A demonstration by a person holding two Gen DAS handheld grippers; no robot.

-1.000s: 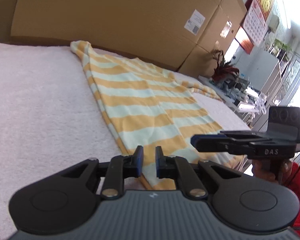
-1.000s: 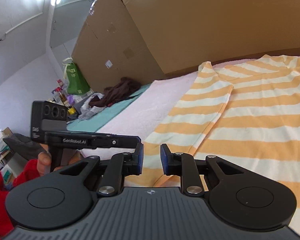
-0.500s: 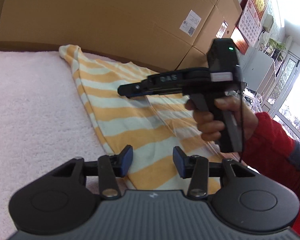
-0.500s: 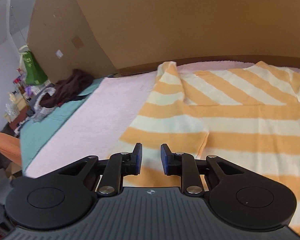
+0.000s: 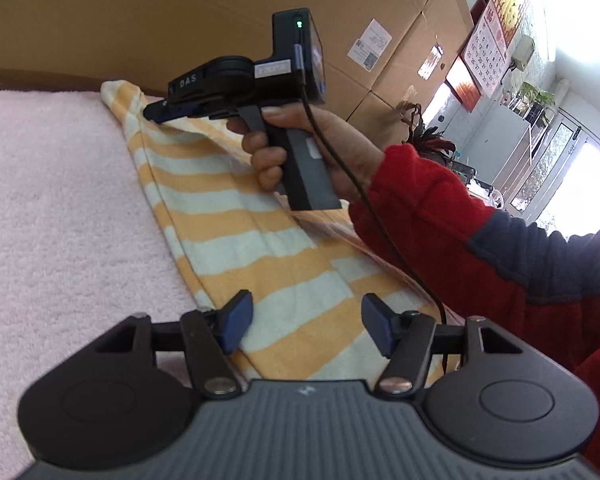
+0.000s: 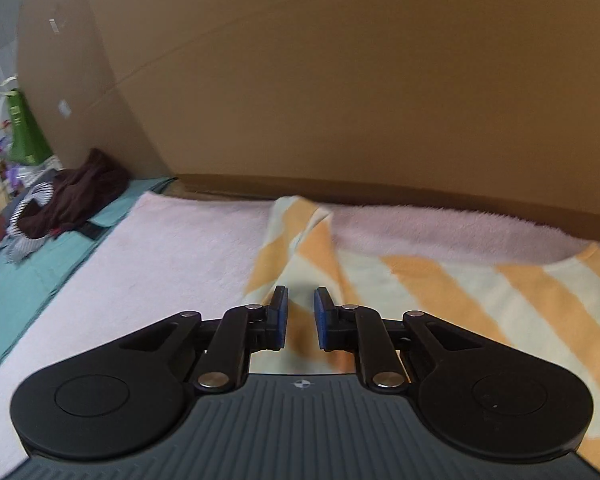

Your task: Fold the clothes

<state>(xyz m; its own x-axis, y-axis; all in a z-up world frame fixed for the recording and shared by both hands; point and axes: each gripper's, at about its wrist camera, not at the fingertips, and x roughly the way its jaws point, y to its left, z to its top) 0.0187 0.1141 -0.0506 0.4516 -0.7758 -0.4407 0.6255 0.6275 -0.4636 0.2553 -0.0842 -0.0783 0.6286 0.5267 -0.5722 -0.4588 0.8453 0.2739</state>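
A yellow-and-white striped garment (image 5: 228, 216) lies flat on a pink fleece blanket (image 5: 60, 200). My left gripper (image 5: 306, 308) hovers over the garment's near edge. Its jaws are opening wide, with cloth below them but nothing pinched. A hand (image 5: 300, 148) in a red sleeve holds my right gripper (image 5: 152, 113) out over the garment's far corner. In the right wrist view the right gripper (image 6: 299, 300) has its jaws closing to a narrow gap just above the striped cloth (image 6: 440, 288). The pads do not press on anything that I can see.
Large cardboard boxes (image 5: 140, 20) wall off the far side of the blanket (image 6: 180, 248). A pile of dark clothes (image 6: 76, 192) lies on a teal sheet (image 6: 28, 272) to the left, near a green bag (image 6: 24, 132). A calendar (image 5: 488, 52) hangs at the right.
The left jaws went from shut to wide open. The right gripper swept from the garment's near edge across to its far left corner, and its jaws narrowed slightly.
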